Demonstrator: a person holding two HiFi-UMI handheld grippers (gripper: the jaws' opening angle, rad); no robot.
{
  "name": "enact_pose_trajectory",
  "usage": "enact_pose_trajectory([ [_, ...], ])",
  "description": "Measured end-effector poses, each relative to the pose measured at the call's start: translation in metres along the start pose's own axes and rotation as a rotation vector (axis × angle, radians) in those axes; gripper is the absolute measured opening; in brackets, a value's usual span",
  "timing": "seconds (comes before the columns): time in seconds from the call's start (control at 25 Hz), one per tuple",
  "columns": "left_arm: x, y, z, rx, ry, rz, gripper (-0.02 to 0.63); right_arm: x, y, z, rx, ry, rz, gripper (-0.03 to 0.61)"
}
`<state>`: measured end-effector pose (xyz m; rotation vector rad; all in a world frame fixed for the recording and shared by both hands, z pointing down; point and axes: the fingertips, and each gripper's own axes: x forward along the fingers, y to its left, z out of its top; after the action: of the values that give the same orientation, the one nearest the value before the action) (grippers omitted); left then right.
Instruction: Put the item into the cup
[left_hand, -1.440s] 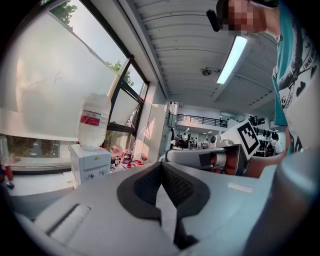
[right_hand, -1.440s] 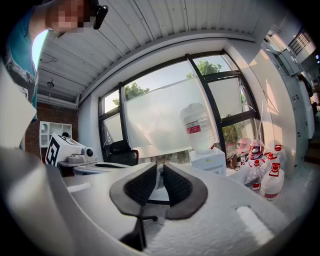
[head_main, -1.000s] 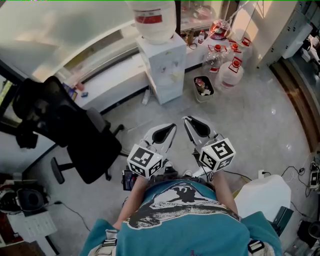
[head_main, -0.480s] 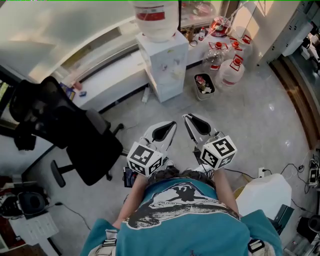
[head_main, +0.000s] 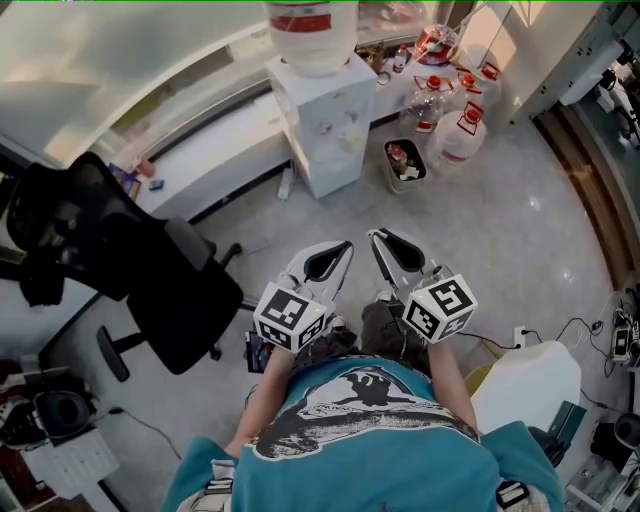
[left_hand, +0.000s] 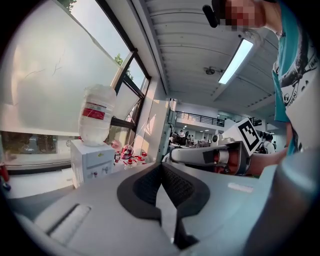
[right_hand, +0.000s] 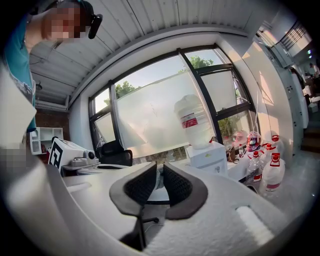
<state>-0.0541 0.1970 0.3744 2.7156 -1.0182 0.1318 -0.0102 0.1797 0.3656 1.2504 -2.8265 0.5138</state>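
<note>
Shifted since a second ago: the water dispenser (head_main: 322, 125), the bin (head_main: 403, 163) and the bottles (head_main: 455, 125) on the far side are now being shown slightly higher in the head view. The office chair (head_main: 150, 280) is being shown a touch further left. A dark trouser leg (head_main: 385, 322) is now being seen between the two marker cubes. Both grippers are being kept at almost the same spot in front of the body, side by side over the floor (head_main: 500, 230).

The left hand-held gripper (head_main: 346, 248) is being held with its pads (left_hand: 150, 185) together at the tips and nothing clamped. The right hand-held gripper (head_main: 373, 237) is being held with its pads (right_hand: 141, 186) only narrowly apart, and nothing is being gripped between them.

The item and the cup are not being shown in any view, so their place cannot be told. No desk carrying them is being seen near the grippers either.

Judged from this, the person is only being repositioned in the room and the task proper is not yet being started. Item and cup are still needing to be found before any grasp is being tried.
</note>
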Motion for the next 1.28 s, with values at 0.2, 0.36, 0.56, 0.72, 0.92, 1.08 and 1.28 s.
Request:
enact_pose_trajectory([
  [0.2, 0.016, 0.009, -0.002, -0.008, 0.022, -0.004, 0.005, 0.006, -0.016, 0.000, 0.022, 0.006, -0.008, 0.041],
  [0.36, 0.037, 0.019, 0.002, -0.015, 0.021, 0.008, 0.005, 0.015, -0.038, 0.005, 0.027, 0.011, 0.001, 0.041],
  [0.56, 0.074, 0.039, 0.008, -0.018, 0.030, 0.041, 0.005, 0.033, -0.080, 0.017, 0.031, 0.015, 0.022, 0.041],
  [0.72, 0.110, 0.060, 0.020, -0.043, 0.015, 0.078, 0.005, 0.051, -0.117, 0.034, 0.033, 0.026, 0.050, 0.041],
  [0.92, 0.154, 0.078, 0.030, -0.047, 0.024, 0.119, 0.005, 0.066, -0.163, 0.049, 0.053, 0.031, 0.077, 0.041],
  [1.08, 0.181, 0.092, 0.034, -0.054, 0.034, 0.158, 0.005, 0.080, -0.195, 0.054, 0.068, 0.041, 0.108, 0.041],
  [1.28, 0.213, 0.100, 0.038, -0.054, 0.044, 0.190, 0.005, 0.092, -0.227, 0.061, 0.085, 0.047, 0.142, 0.040],
])
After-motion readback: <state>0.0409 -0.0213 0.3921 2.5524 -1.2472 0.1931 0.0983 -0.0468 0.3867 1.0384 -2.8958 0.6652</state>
